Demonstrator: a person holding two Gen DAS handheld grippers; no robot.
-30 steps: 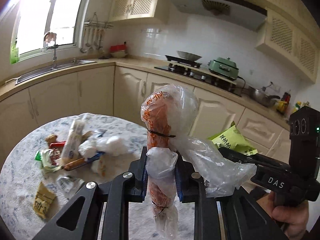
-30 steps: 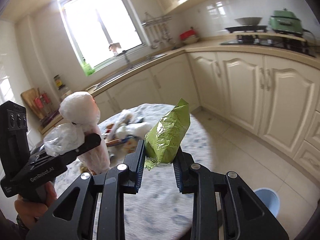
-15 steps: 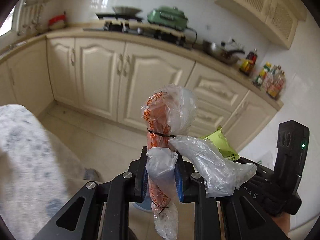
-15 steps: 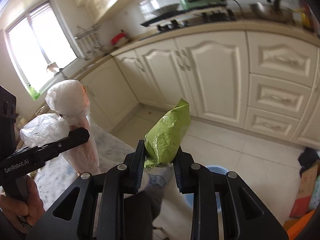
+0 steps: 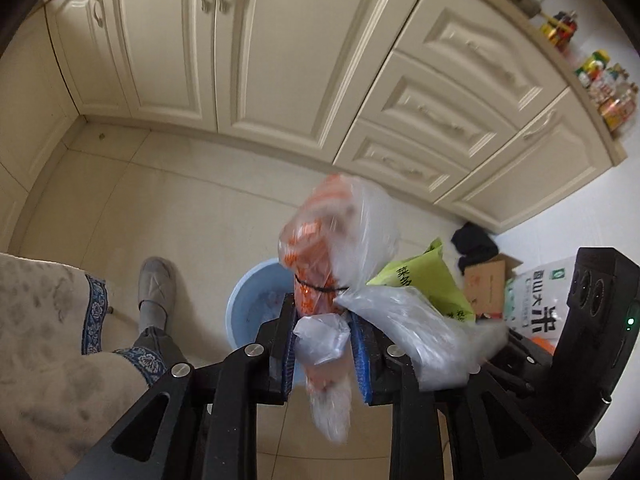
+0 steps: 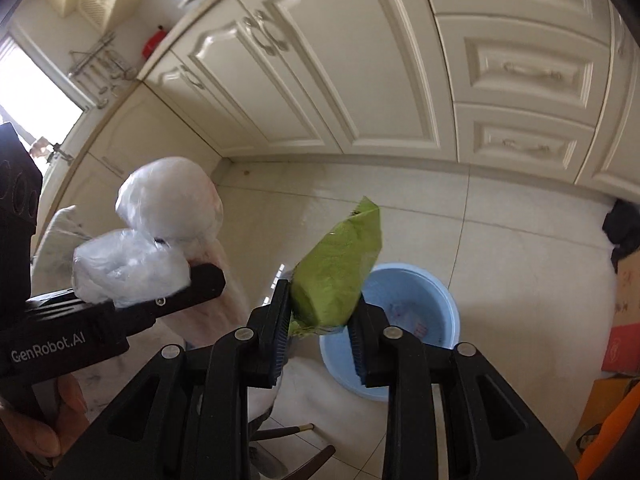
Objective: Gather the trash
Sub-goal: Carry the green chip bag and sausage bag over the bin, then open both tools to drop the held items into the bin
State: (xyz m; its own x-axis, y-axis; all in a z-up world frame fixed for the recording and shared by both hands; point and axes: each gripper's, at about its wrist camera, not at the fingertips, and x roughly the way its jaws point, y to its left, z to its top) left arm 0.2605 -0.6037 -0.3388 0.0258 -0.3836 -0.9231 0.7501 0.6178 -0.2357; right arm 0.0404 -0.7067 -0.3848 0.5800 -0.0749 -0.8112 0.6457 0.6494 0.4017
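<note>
Above the floor, an orange wrapper in clear plastic (image 5: 324,264) stands upright, pinched by the left gripper (image 5: 323,344); the right gripper (image 6: 320,320) clamps a green packet (image 6: 336,280), tilted. Both hang over the blue bin (image 6: 432,292) below, the green packet nearer its rim.

My matte black left gripper (image 5: 323,350), blue ribbed pads (image 5: 288,354), silver screws (image 5: 251,349), white GenRobot.AI lettering, my grey slipper (image 5: 156,286)
</note>
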